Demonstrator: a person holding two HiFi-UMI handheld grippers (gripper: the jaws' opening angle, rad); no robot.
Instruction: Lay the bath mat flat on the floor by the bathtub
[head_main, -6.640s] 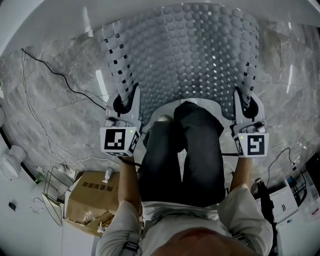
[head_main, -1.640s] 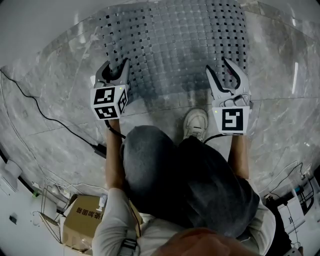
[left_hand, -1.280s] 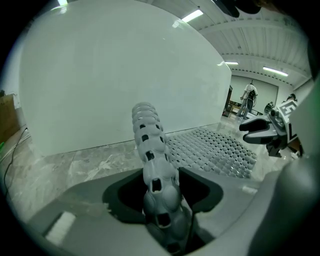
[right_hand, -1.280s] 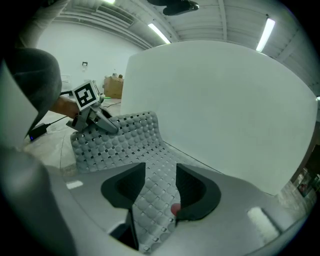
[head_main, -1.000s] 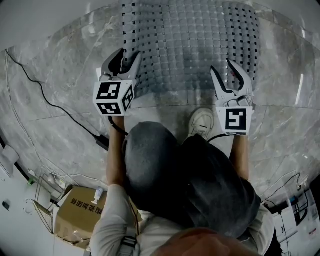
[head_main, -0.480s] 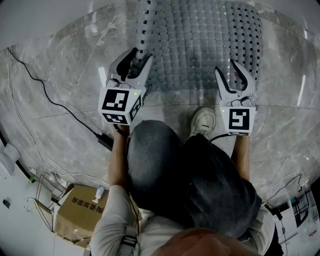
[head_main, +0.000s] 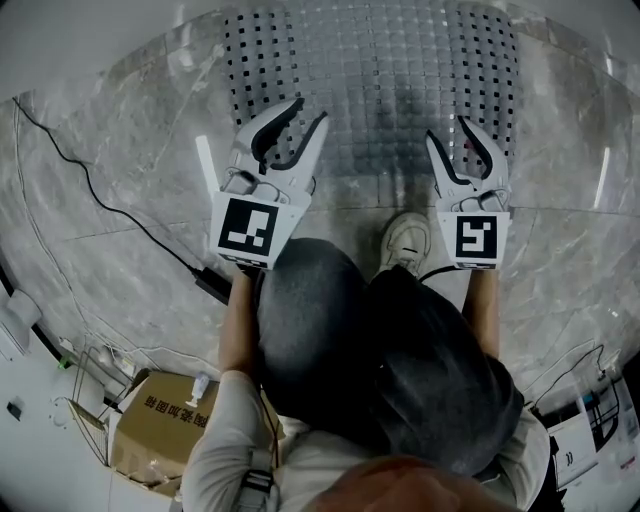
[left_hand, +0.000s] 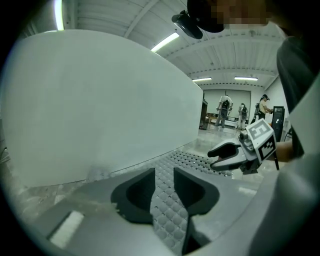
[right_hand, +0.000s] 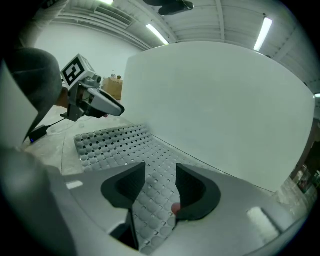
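Note:
The grey perforated bath mat (head_main: 380, 80) lies flat on the marble floor against the white bathtub (head_main: 110, 40). My left gripper (head_main: 308, 112) hangs raised above the mat's near left corner. Its jaws have just been closing but stand apart with nothing gripped. In the left gripper view the mat (left_hand: 200, 159) shows through the gap of that gripper (left_hand: 164, 172). My right gripper (head_main: 446, 128) stays open over the mat's near right edge. The right gripper view shows the mat (right_hand: 110, 142) below its spread jaws (right_hand: 160, 167), untouched by the pads.
A white shoe (head_main: 405, 240) stands just short of the mat's near edge, between my hands. A black cable (head_main: 90, 190) runs over the floor at the left. A cardboard box (head_main: 160, 430) sits behind at the lower left. People stand far off (left_hand: 225, 107).
The left gripper has risen and shifted right. The mat's left edge, folded up at its jaws half a second ago, now lies flat. The right gripper has not moved.

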